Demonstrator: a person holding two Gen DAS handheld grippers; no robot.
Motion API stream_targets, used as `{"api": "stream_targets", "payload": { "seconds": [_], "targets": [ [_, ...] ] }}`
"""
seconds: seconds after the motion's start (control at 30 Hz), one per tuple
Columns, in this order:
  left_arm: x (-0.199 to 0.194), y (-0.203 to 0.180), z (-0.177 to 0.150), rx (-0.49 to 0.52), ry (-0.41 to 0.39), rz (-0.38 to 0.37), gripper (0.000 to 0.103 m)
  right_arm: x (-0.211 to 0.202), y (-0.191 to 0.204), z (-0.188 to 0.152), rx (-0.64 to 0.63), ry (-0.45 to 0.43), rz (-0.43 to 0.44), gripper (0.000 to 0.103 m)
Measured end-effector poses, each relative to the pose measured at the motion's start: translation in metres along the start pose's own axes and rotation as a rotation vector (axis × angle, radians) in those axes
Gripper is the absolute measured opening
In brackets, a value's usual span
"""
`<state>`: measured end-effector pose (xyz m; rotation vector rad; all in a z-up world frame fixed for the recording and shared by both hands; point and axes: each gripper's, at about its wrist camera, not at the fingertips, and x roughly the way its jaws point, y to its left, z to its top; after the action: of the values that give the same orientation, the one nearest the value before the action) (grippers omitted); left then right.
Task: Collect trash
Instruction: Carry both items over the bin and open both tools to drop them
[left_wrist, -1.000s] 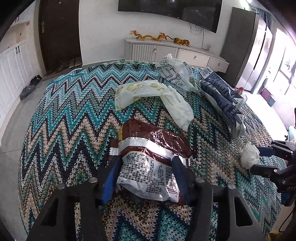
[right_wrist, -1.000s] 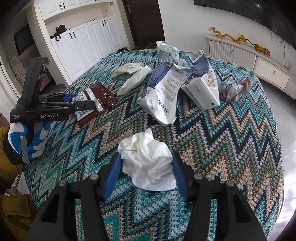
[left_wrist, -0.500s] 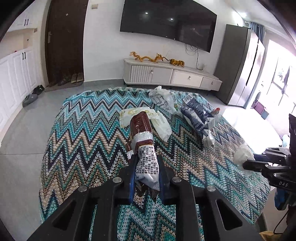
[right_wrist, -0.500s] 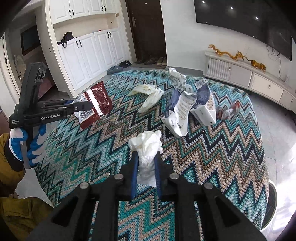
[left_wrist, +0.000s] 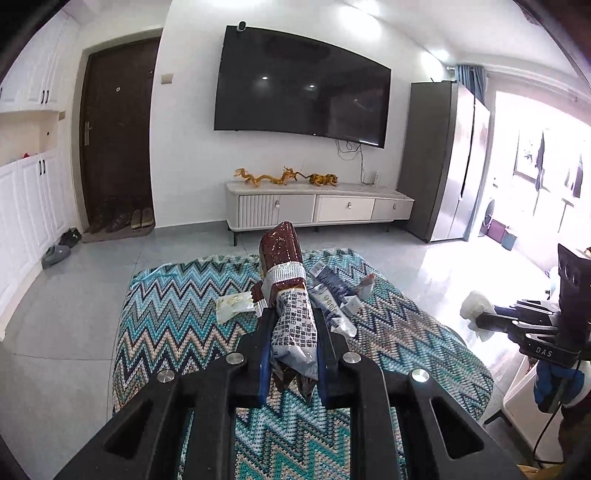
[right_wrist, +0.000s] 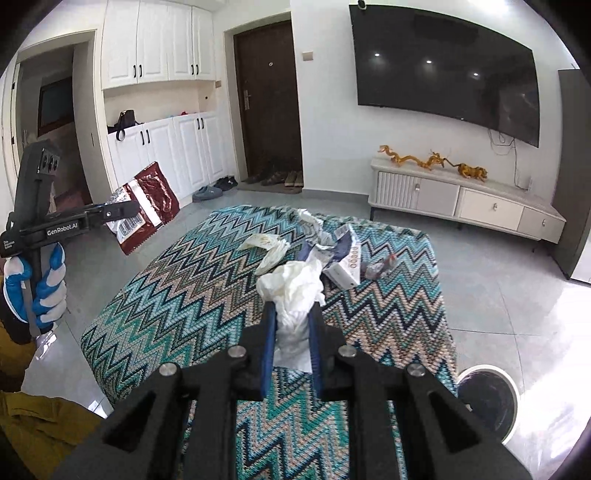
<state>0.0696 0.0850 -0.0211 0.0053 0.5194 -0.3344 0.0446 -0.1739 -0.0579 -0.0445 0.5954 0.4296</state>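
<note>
trash here is two held pieces and a scatter left behind; the left gripper (left_wrist: 293, 332) is clamped on a brown snack wrapper (left_wrist: 286, 280), and the right gripper (right_wrist: 291, 325) is clamped on a crumpled white tissue (right_wrist: 291, 291); both pairs of jaws have just been closing, each with its piece pinched between the blue pads; both pieces hang in the air above the zigzag-patterned table (right_wrist: 184, 295), clear of the cloth.

the step in hand looks like the carry to a bin; a round dark bin (right_wrist: 487, 398) with a pale rim stands on the floor just beside the table's right corner in the right wrist view, a likely target; to do it well, keep both grips firm, since the wrapper is slick foil and could slide out, and the tissue is soft and only pinched at its lower part; bring each piece over the opening before letting go, one hand at a time so the tools do not clash.

the wrapper's long axis runs straight out along the left fingers, brown end away from the hand, printed white end in the jaws; the tissue has no clear long axis, bunching up past the fingertips; a blue and white packet (right_wrist: 345, 262), a pale plastic bag (right_wrist: 262, 242) and other scraps lie on the table's far half, not yet collected.
</note>
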Motion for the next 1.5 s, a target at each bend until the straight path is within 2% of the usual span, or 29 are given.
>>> {"api": "stream_targets", "payload": {
  "seconds": [0.2,0.37,0.6,0.77,0.9,1.1,1.37,1.4,1.5],
  "targets": [
    [0.002,-0.053,0.030,0.077,-0.014,-0.085,0.018,-0.043,-0.051,-0.005,0.060,-0.073,-0.107,0.015],
    [0.036,-0.109,0.050,0.144,0.041,-0.183,0.018,-0.069,-0.103,-0.022,0.135,-0.111,-0.209,0.015],
    [0.128,-0.214,0.061,0.272,0.181,-0.302,0.018,-0.070,-0.198,-0.080,0.343,-0.080,-0.322,0.015],
    [0.206,-0.293,0.047,0.343,0.311,-0.388,0.018,-0.054,-0.261,-0.132,0.511,-0.018,-0.376,0.016],
    [0.267,-0.348,0.029,0.371,0.419,-0.435,0.018,-0.032,-0.298,-0.164,0.585,0.051,-0.391,0.016],
    [0.353,-0.401,0.001,0.342,0.567,-0.460,0.019,0.004,-0.342,-0.195,0.660,0.133,-0.400,0.018],
    [0.426,-0.426,-0.042,0.298,0.688,-0.417,0.021,0.053,-0.381,-0.221,0.721,0.223,-0.418,0.019],
    [0.432,-0.428,-0.045,0.297,0.696,-0.406,0.023,0.058,-0.385,-0.224,0.725,0.235,-0.421,0.019],
    [0.447,-0.433,-0.052,0.273,0.727,-0.392,0.039,0.071,-0.395,-0.233,0.743,0.265,-0.426,0.021]
  ]
}}
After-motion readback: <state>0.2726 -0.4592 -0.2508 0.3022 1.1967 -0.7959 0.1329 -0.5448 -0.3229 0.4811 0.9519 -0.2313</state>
